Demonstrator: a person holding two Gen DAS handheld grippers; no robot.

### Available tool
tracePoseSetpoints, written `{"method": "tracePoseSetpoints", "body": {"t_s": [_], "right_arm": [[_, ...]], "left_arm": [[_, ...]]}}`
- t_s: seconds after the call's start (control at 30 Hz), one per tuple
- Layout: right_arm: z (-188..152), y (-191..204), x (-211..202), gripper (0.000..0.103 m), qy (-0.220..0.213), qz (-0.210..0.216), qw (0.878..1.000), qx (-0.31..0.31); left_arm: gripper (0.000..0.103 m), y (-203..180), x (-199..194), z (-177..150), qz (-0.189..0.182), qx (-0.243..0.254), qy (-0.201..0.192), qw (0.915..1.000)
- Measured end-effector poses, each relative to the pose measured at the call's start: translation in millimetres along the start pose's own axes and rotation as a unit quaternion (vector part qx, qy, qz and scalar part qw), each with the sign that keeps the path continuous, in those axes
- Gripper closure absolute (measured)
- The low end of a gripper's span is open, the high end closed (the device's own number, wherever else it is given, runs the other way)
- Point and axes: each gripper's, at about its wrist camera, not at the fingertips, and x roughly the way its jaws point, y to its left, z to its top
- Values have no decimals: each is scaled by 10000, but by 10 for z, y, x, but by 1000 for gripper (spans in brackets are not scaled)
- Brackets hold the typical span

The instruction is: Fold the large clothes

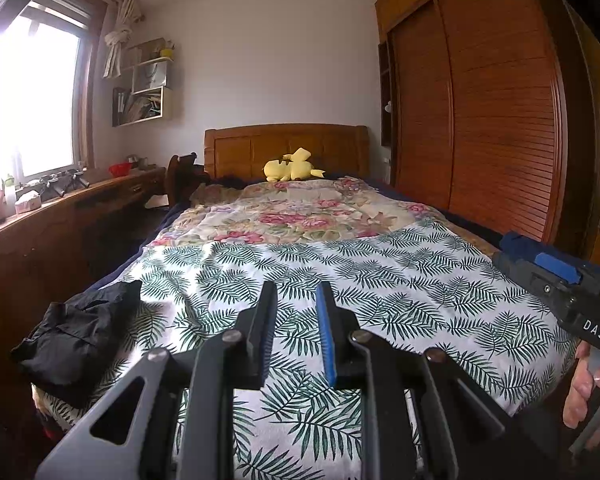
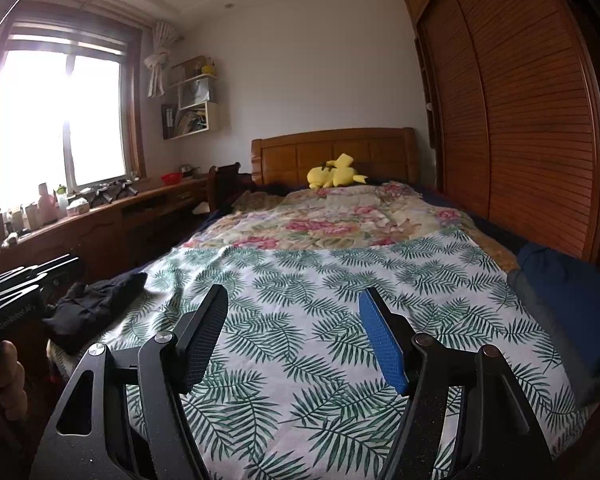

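So, going left to right: the black garment [image 1: 80, 332] sits crumpled at the bed's [image 1: 380, 280] near-left corner, partly hanging over the left edge. It looks thin, soft and floppy, probably light, so it'll sag and bunch if you grab the middle. I'd pinch a hem or shoulder corner on each side and shake it flat first. The left gripper [image 1: 296, 300] hangs over the bed's near edge, fingers a narrow gap apart, nothing between them, touching nothing. The right gripper [image 2: 294, 300] is spread wide and empty, also over the near edge. A blue garment [image 2: 564, 304] is bunched at the right edge, looks bulkier, maybe heavier.
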Motion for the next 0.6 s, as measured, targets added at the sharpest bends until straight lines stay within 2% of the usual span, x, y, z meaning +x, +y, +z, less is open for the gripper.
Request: {"method": "tracePoseSetpoints", "body": {"t_s": [0.6], "right_arm": [[3,9,-6,33,3,6,10000,1]], "left_arm": [[85,-74,-36,6,-11,13,-37,10000]]}}
